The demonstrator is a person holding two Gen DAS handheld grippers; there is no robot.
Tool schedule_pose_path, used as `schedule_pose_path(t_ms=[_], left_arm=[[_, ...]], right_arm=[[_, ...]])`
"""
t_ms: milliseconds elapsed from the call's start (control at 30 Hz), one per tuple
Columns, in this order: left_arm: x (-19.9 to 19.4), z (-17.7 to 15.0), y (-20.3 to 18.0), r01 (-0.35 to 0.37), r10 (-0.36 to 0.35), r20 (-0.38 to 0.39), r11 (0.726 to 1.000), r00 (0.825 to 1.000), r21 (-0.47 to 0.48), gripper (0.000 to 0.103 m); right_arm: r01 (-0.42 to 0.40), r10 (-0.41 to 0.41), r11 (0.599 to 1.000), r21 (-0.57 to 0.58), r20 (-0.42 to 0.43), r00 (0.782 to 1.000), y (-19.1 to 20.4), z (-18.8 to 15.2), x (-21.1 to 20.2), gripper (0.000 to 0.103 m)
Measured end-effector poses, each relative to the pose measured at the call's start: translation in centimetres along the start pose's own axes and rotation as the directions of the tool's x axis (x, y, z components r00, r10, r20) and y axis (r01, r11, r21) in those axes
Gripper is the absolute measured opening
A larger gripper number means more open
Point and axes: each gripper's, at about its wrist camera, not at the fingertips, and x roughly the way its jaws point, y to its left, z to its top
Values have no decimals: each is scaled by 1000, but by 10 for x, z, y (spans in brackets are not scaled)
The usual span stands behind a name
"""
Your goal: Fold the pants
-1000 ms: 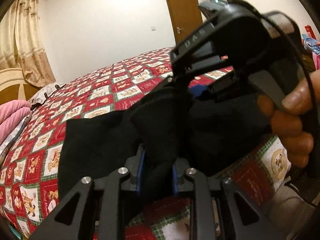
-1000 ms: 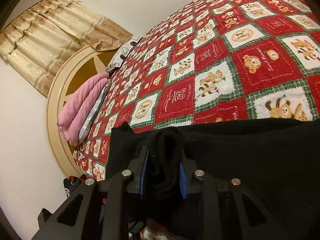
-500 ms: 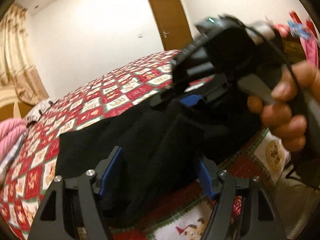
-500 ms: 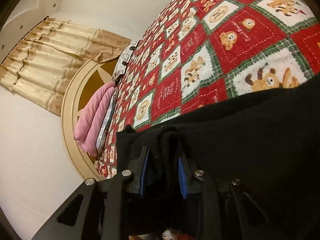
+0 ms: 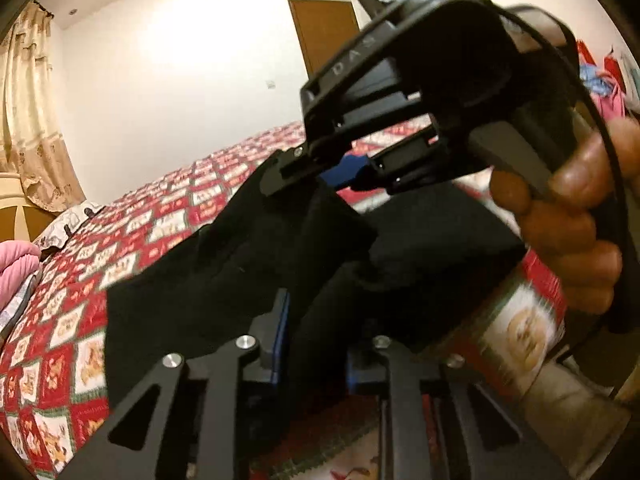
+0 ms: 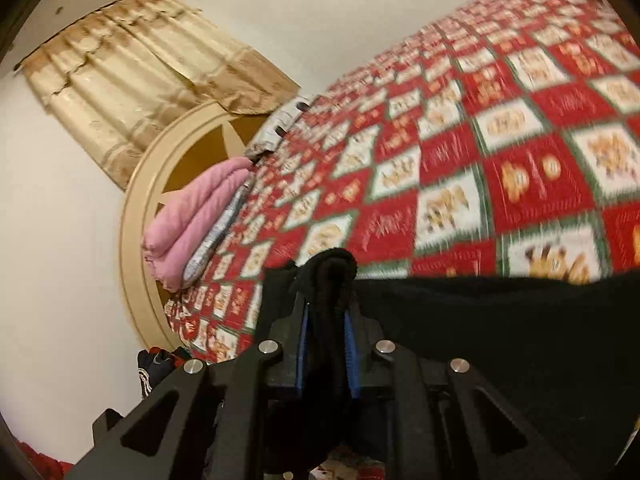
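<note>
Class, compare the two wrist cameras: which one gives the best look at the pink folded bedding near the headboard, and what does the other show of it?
The right wrist view. There the pink bedding shows whole, as a stacked roll lying beside the round headboard. The left wrist view catches only a sliver of it at the picture's left edge.

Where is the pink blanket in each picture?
Left wrist view: pink blanket at the far left edge, beside the red patchwork quilt.
Right wrist view: pink blanket left of centre, against the round headboard.
Shared landmark: beige curtain.
</note>
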Motion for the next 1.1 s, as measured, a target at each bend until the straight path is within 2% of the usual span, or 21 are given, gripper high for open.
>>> schedule_pose_path(t_ms=[167,300,367,467,567,767,867,933,1033,1100], left_arm=[[-7,30,-14,62,-62,39,998,997,0,23],[-2,43,-43,107,-110,46,992,993,64,23],[4,45,-58,120,-124,28,987,992,108,23],[9,48,-72,154,-156,8,980,988,124,22],[19,53,-80,160,-159,-17,975,987,153,22],[38,57,-88,189,-180,-73,969,981,160,22],[51,52,-94,205,-189,-114,967,975,154,22],[60,46,-98,210,-189,-136,965,973,160,24],[65,36,-104,210,-185,-147,962,972,177,34],[63,34,-106,221,-197,-138,957,971,189,49]], right_arm=[[12,-12,1000,-16,40,999,-5,16,-40,16],[49,-48,999,-22,55,997,-22,18,-71,16],[73,-72,997,-19,53,996,-35,15,-82,16],[94,-94,995,16,57,994,-54,8,-93,16],[110,-113,993,52,60,992,-71,5,-96,16],[139,-144,987,74,58,988,-91,1,-102,16],[203,-205,977,68,27,978,-106,-5,-96,16],[225,-227,971,81,16,974,-119,-13,-89,16],[215,-218,973,89,36,975,-129,-19,-88,16],[223,-227,972,78,41,973,-130,-20,-87,16]])
